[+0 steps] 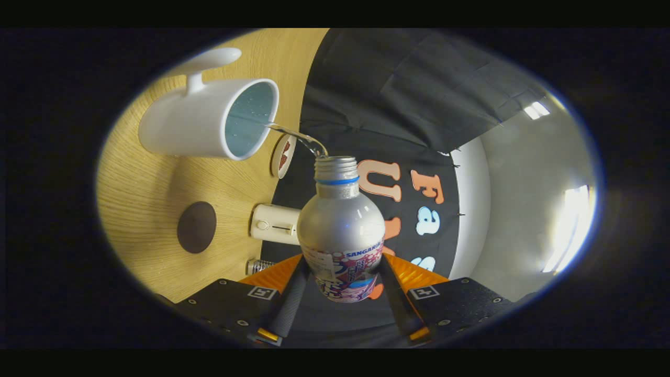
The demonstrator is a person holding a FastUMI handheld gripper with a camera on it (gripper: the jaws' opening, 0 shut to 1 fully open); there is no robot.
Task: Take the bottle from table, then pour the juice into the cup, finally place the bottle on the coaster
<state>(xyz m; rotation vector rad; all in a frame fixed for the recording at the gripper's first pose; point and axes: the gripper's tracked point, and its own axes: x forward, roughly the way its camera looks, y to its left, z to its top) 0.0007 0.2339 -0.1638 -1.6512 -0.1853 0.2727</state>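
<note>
Right now my gripper (343, 293) is pinching the bottle (341, 230) low on its body, one finger pressed to each side, w/ the open neck pointing away from me. Whole view is rolled over, so I'm tipped well into the pour. A thin clear stream (293, 136) leaves the bottle mouth and arcs left into the white cup (201, 125), which stands on the wooden tabletop (141, 193) just beyond the neck. Liquid already shows inside the cup.

Step in hand, as I judge it: the pour, mid-way. Can't tell how much juice is left in the bottle.

Other bits on the tabletop: a dark round coaster (197, 226) nearer me than the cup, a round disc w/ red marks (283, 155) just by the cup rim, a small white box (275, 223) beside the bottle.

Next move needs: roll back upright slowly so the stream cuts off w/o dribbling, then carry over to the dark coaster (prob. the target) and set down flat before letting go.
</note>
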